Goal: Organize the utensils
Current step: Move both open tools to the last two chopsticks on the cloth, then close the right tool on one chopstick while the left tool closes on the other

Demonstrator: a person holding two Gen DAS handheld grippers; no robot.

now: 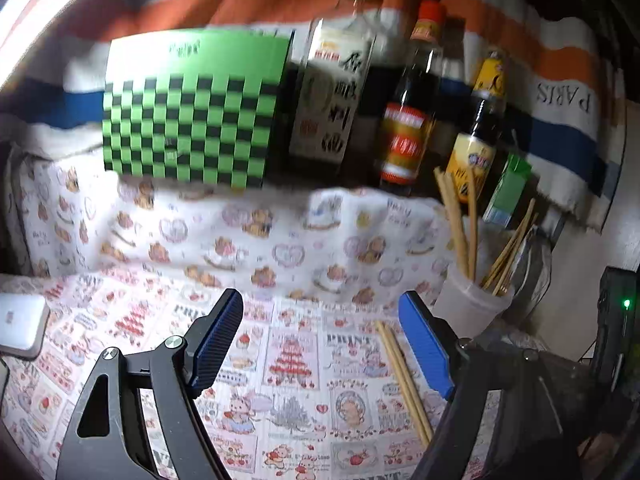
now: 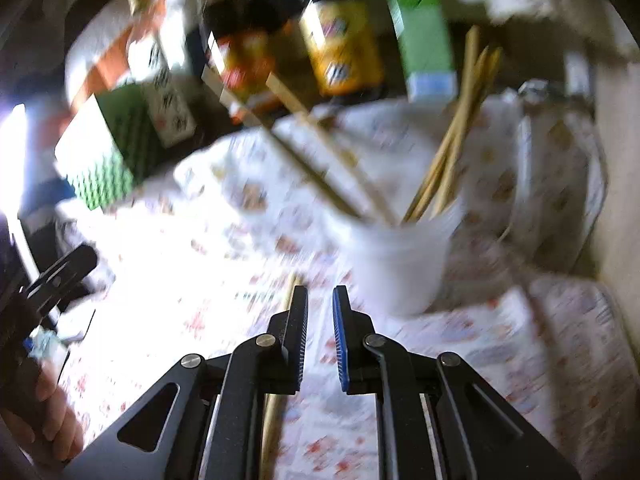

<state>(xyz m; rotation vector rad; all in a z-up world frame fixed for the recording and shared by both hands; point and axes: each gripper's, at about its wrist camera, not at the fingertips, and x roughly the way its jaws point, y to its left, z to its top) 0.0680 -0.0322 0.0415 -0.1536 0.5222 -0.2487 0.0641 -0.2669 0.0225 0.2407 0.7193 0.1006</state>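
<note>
Mostly blurred, right gripper (image 2: 320, 300) jaws narrow, empty, left gripper (image 1: 320, 320) jaws wide, chopsticks (image 1: 402, 376) partly hidden.

Table under printed cloth (image 1: 280, 360), pair of chopsticks (image 1: 404, 376) lying flat on it, white cup (image 1: 468, 300) of chopsticks standing near, white device (image 1: 20, 326) at left edge.

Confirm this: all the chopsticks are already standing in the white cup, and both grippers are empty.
Not all. The left wrist view shows a pair of chopsticks lying flat on the patterned tablecloth, outside the white cup. The rest holds: the left gripper and right gripper are empty.
</note>
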